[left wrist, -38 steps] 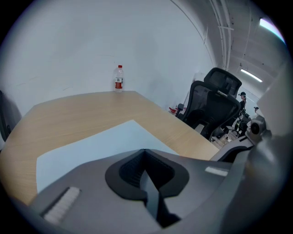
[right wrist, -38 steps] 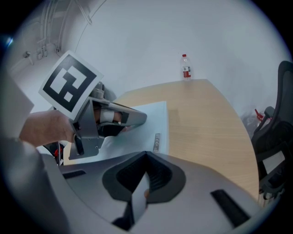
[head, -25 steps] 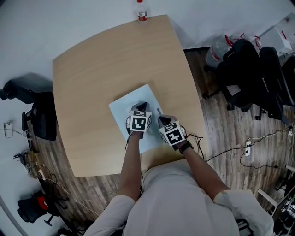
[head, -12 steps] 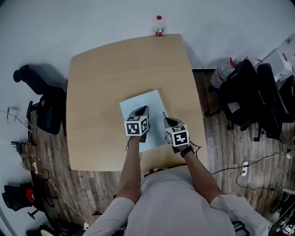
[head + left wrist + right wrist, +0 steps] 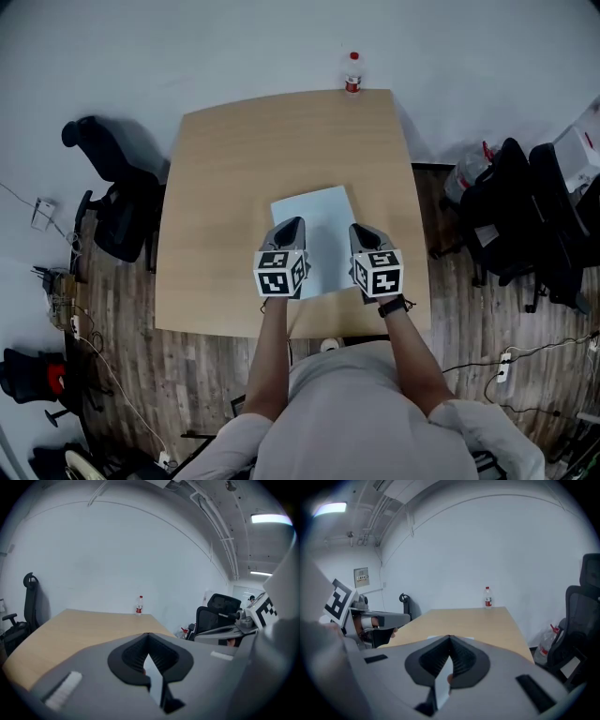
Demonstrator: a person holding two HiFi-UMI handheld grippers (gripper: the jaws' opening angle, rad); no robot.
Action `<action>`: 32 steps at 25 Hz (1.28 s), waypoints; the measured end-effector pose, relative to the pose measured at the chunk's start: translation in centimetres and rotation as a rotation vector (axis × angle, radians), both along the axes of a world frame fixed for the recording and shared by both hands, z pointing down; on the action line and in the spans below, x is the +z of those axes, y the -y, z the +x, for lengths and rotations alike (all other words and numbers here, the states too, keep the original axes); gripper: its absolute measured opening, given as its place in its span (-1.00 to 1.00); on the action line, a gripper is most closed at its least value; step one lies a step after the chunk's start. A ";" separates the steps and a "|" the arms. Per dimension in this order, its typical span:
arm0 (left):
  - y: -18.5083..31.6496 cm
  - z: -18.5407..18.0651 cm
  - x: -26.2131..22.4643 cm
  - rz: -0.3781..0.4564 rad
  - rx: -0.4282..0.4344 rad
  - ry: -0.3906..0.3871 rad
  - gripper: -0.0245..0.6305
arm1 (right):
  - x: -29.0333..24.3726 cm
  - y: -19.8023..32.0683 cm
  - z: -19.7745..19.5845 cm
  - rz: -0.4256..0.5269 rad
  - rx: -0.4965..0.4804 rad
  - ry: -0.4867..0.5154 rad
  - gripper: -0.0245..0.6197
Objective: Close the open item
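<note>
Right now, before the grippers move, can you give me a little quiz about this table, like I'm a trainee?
1. True or false: the bottle stands at the far edge of the table, away from the person.
2. What lies on the table between the left gripper and the right gripper? A) a pale flat sheet B) a red bowl C) a laptop
3. Fill in the blank: in each gripper view, that gripper's jaws are ____.

Key: 1 true; 2 A; 3 together.
</note>
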State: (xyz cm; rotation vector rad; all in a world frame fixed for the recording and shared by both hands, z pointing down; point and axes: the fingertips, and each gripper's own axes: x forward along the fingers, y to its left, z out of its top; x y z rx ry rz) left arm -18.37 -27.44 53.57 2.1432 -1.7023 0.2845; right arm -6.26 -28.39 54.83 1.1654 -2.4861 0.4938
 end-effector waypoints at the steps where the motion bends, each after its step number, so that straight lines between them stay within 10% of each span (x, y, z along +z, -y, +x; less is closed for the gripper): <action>1: -0.5 -0.1 -0.9 0.020 -0.006 0.011 -0.91 | -1.0 -0.3 -0.2 0.020 -0.002 0.011 -0.89; 20: -5.9 1.4 -12.2 0.341 -0.014 0.126 -0.90 | -12.9 -4.4 0.6 0.314 0.036 0.073 -0.89; 32: -7.5 3.6 -12.3 0.373 0.059 0.193 -0.90 | -13.0 -6.8 1.8 0.340 0.047 0.072 -0.89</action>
